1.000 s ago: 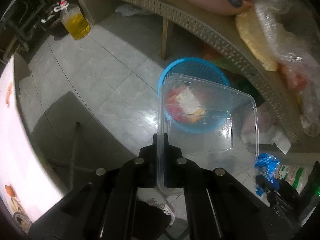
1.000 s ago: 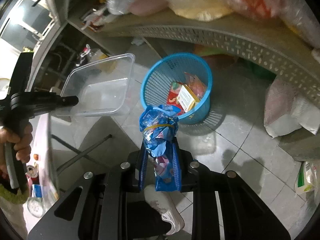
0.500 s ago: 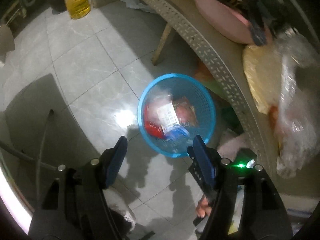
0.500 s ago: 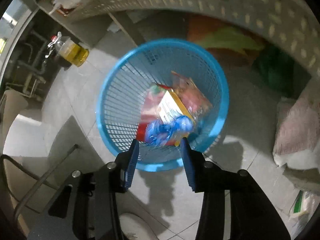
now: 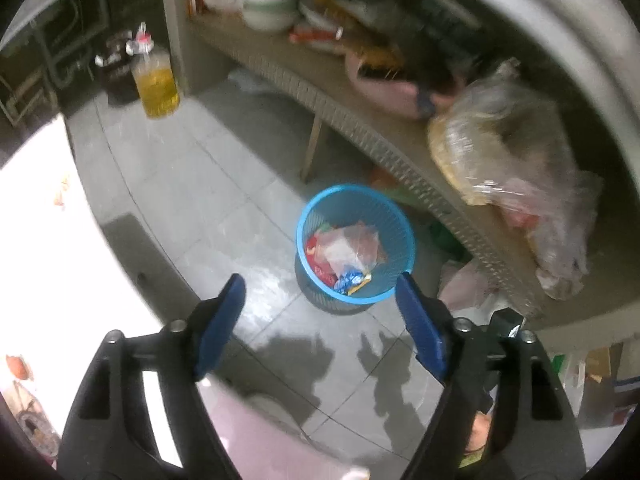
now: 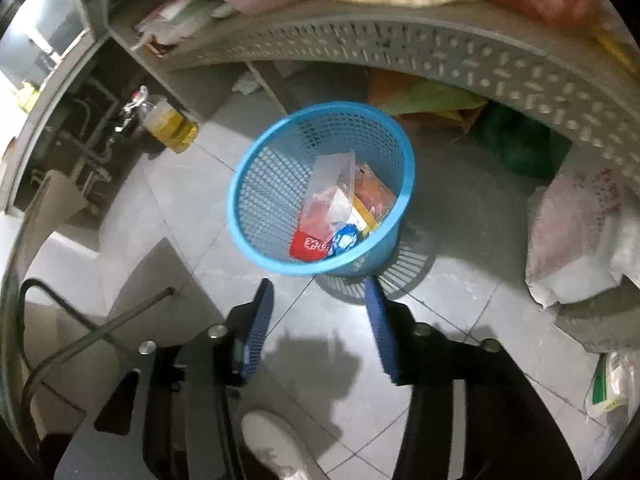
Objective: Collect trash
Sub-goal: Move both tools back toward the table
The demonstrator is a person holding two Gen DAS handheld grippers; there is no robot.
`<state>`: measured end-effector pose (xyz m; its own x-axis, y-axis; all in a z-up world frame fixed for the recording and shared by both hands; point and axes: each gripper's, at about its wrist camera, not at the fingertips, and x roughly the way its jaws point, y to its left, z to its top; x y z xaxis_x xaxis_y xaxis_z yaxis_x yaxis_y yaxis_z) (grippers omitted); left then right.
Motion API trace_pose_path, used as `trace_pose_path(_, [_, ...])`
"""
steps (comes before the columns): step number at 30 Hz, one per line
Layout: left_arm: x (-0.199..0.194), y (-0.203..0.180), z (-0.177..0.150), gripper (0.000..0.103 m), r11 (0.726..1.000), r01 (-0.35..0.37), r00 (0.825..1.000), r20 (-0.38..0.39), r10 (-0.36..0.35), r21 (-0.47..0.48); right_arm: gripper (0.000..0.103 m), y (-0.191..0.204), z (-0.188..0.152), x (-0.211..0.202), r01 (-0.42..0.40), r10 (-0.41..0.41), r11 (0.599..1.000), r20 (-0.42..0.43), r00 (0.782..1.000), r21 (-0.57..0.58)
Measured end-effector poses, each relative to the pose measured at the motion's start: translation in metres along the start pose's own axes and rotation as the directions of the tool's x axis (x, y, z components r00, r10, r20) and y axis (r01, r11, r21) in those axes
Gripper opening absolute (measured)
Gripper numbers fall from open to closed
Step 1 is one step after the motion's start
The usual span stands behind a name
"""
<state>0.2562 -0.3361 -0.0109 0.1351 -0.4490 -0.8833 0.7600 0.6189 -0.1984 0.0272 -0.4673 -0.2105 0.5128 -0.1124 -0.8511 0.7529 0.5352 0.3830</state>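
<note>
Floor (image 6: 460, 216): pale grey glossy tiles, dark grout lines, shadows near the bottom.
Shelf (image 6: 400, 46): long grey perforated edge, curving across the top, cluttered above.
Shelf leg (image 5: 311, 148): slim, standing on tiles.
Light: dim room, glare patch on the floor.

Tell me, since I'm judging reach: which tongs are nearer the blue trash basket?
Right. The right tongs hover just above the blue trash basket; the left tongs hang higher and farther back.
</note>
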Motion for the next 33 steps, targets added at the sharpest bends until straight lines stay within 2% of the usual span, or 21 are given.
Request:
trace_pose_path(6, [-0.083,0.012,-0.049,0.082,0.996,0.086,0.990,0.112,-0.084,-0.015,0.058,0.025,-0.029,-0.068,0.001,0.005,0.997,0.081,0.997,-0.074])
trace_pose_path(9, [-0.129,0.021,-0.095,0.084,0.990,0.132,0.971,0.207,-0.120,-0.048,0.060,0.054,-0.045,-0.115,0.104,-0.067,0.982,0.220,0.973,-0.160])
trace_pose_path(10, [-0.141,0.024,-0.109,0.084,0.989,0.138,0.966,0.225,-0.123,-0.049,0.064,0.063,-0.047,-0.126,0.112,-0.064,0.975,0.245,0.968,-0.190])
trace_pose_path(11, [-0.150,0.027,-0.120,0.084,0.990,0.129,0.965,0.237,-0.113,-0.053,0.068,0.073,-0.050,-0.140,0.121,-0.056,0.967,0.275,0.960,-0.225])
trace_pose_path(13, [-0.171,0.033,-0.145,0.084,0.991,0.106,0.958,0.274,-0.081,-0.079,0.086,0.102,-0.057,-0.175,0.151,-0.034,0.940,0.354,0.935,-0.307])
trace_pose_path(16, [-0.197,0.044,-0.178,0.086,0.990,0.069,0.942,0.335,-0.023,-0.126,0.097,0.140,-0.067,-0.213,0.177,0.007,0.899,0.417,0.909,-0.401])
trace_pose_path(17, [-0.209,0.048,-0.194,0.087,0.988,0.050,0.927,0.374,0.008,-0.145,0.097,0.151,-0.070,-0.222,0.182,0.018,0.888,0.427,0.904,-0.423])
trace_pose_path(20, [-0.231,0.061,-0.232,0.088,0.982,0.031,0.902,0.429,0.051,-0.184,0.097,0.188,-0.084,-0.246,0.185,0.048,0.851,0.424,0.904,-0.492])
trace_pose_path(22, [-0.240,0.073,-0.259,0.088,0.974,0.016,0.894,0.440,0.088,-0.228,0.097,0.211,-0.099,-0.258,0.169,0.085,0.810,0.398,0.913,-0.561])
trace_pose_path(24, [-0.245,0.086,-0.283,0.088,0.963,-0.011,0.893,0.431,0.130,-0.268,0.097,0.226,-0.111,-0.262,0.150,0.109,0.785,0.373,0.921,-0.601])
trace_pose_path(27, [-0.247,0.110,-0.328,0.088,0.941,-0.066,0.902,0.383,0.199,-0.333,0.097,0.247,-0.132,-0.268,0.102,0.158,0.738,0.318,0.935,-0.668])
trace_pose_path(30, [-0.249,0.132,-0.366,0.088,0.917,-0.062,0.903,0.369,0.219,-0.394,0.097,0.260,-0.147,-0.274,-0.023,0.265,0.715,0.241,0.933,-0.698])
trace_pose_path(33, [-0.246,0.148,-0.392,0.088,0.893,-0.039,0.901,0.371,0.225,-0.448,0.097,0.276,-0.153,-0.281,-0.145,0.370,0.684,0.168,0.914,-0.715])
